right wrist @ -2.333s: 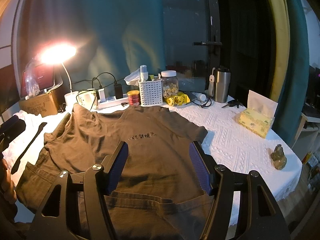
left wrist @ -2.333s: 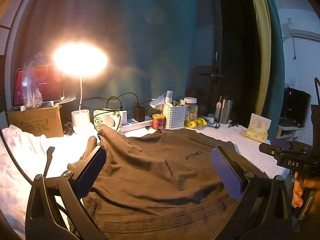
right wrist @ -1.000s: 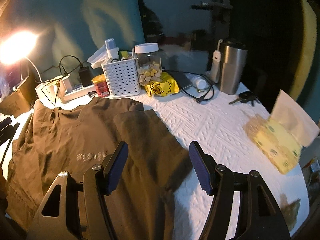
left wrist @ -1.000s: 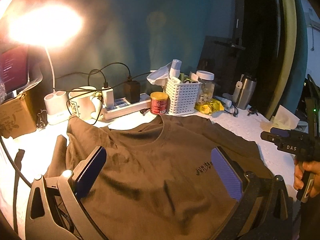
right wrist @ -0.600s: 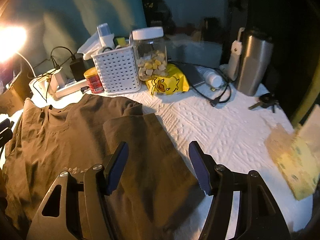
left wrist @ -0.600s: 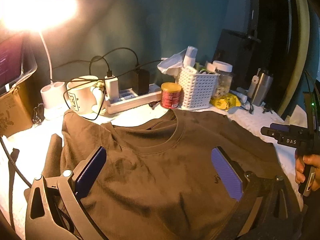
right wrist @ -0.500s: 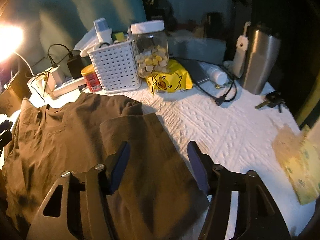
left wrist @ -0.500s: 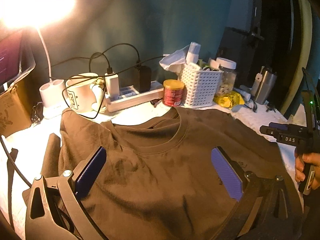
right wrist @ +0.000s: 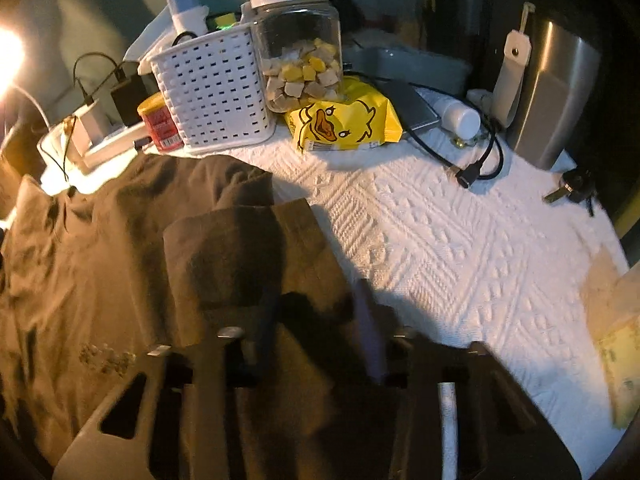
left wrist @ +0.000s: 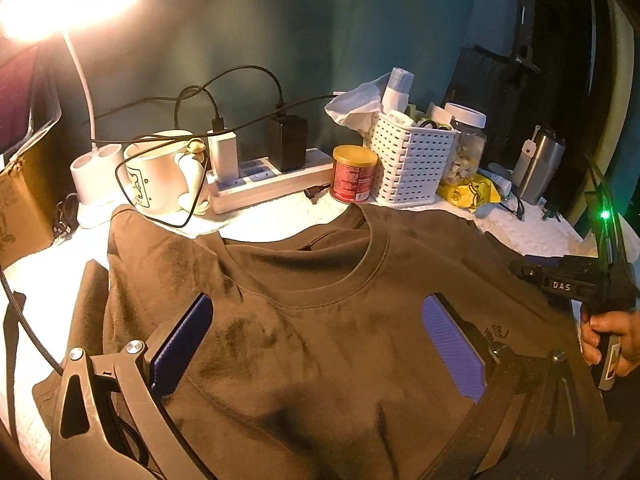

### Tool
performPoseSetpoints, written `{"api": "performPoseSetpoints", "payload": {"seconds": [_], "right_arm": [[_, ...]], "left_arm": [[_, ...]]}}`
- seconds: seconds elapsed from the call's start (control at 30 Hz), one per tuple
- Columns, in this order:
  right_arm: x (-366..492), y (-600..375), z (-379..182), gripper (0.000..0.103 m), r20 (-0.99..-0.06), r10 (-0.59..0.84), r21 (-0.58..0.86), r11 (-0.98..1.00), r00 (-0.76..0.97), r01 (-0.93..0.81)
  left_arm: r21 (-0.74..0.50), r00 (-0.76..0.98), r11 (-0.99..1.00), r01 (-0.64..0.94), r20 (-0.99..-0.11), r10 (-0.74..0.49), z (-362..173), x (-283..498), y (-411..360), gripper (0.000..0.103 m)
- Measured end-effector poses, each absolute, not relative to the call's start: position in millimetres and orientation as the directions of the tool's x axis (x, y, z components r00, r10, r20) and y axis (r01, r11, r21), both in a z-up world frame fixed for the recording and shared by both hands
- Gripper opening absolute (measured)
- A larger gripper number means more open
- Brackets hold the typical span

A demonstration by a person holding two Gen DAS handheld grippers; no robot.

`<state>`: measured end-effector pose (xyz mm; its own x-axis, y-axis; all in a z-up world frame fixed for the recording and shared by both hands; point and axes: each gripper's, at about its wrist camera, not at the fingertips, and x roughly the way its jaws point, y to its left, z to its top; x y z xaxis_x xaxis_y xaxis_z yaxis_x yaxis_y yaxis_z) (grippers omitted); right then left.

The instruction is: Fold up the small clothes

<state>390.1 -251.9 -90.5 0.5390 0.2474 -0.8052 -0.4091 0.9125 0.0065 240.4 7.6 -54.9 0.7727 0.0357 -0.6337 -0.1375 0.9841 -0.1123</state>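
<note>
A brown T-shirt (left wrist: 320, 360) lies face up on the white textured tablecloth (right wrist: 460, 240), collar toward the clutter at the back. My left gripper (left wrist: 316, 304) hovers open over the chest just below the collar, with nothing between its blue pads (left wrist: 452, 344). My right gripper (right wrist: 318, 296) is low over the shirt's right sleeve (right wrist: 240, 248), which is folded in over the body. Its jaws are closing, blurred, with sleeve fabric between them and a gap still showing. The left wrist view shows the right gripper's body (left wrist: 560, 280) in a hand (left wrist: 604, 336) at the shirt's right edge.
Behind the collar stand a mug (left wrist: 156, 176), a power strip (left wrist: 272, 184) with cables, a red can (left wrist: 354, 174), a white basket (right wrist: 212, 100) and a jar (right wrist: 300, 44). A yellow duck packet (right wrist: 344, 120), steel tumbler (right wrist: 556, 100), keys (right wrist: 572, 188) and tissue pack (right wrist: 616, 340) lie right.
Both grippers moved forward and down toward the shirt's upper part. The right gripper's jaws narrowed from wide open to a small gap over the folded sleeve.
</note>
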Motion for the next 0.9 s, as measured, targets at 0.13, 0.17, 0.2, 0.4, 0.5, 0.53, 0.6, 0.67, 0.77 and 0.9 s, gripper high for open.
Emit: {"api": "performPoseSetpoints", "payload": {"seconds": [0.13,0.17,0.2,0.4,0.5,0.53,0.6,0.67,0.77,0.9], "right_arm": [[386.3,-252.1,-88.8,0.007,-0.803,0.264,0.022,0.910,0.535,-0.415],[383.1,-250.8,-86.8,0.007,-0.797,0.254,0.006,0.910,0.547,-0.415],[379.8,-250.5,-83.7,0.007,-0.791,0.251,-0.004,0.910,0.558,-0.415],[364.1,-251.6,-55.6,0.007,-0.744,0.264,-0.012,0.913,0.613,-0.409],[353.7,-247.6,-43.0,0.007,-0.726,0.277,-0.019,0.907,0.629,-0.421],[349.7,-245.0,-39.7,0.007,-0.721,0.281,-0.022,0.905,0.634,-0.426],[340.3,-240.9,-32.8,0.007,-0.710,0.296,-0.022,0.898,0.639,-0.439],[332.9,-233.0,-28.3,0.007,-0.705,0.303,-0.026,0.893,0.641,-0.450],[322.2,-223.0,-27.4,0.007,-0.706,0.313,-0.025,0.885,0.636,-0.464],[307.8,-207.0,-35.7,0.007,-0.723,0.319,-0.017,0.879,0.612,-0.477]], "left_arm": [[-0.116,0.785,0.985,-0.127,-0.619,0.029,-48.9,235.6,6.5,0.103],[-0.116,0.787,0.985,-0.126,-0.616,0.028,-47.6,234.4,7.0,0.103],[-0.118,0.791,0.985,-0.126,-0.611,0.028,-46.0,232.2,7.5,0.103],[-0.143,0.809,0.983,-0.118,-0.588,0.012,-38.7,219.9,10.4,0.103],[-0.151,0.819,0.983,-0.108,-0.574,0.002,-35.3,212.7,11.6,0.103],[-0.155,0.822,0.982,-0.105,-0.569,-0.002,-34.2,210.0,12.8,0.103],[-0.163,0.826,0.981,-0.102,-0.564,-0.008,-33.0,205.1,15.5,0.103],[-0.172,0.829,0.980,-0.101,-0.559,-0.012,-32.8,199.6,19.0,0.103],[-0.188,0.834,0.977,-0.103,-0.551,-0.018,-32.8,191.2,24.5,0.103],[-0.209,0.840,0.972,-0.105,-0.543,-0.026,-34.3,180.7,31.8,0.103]]}}
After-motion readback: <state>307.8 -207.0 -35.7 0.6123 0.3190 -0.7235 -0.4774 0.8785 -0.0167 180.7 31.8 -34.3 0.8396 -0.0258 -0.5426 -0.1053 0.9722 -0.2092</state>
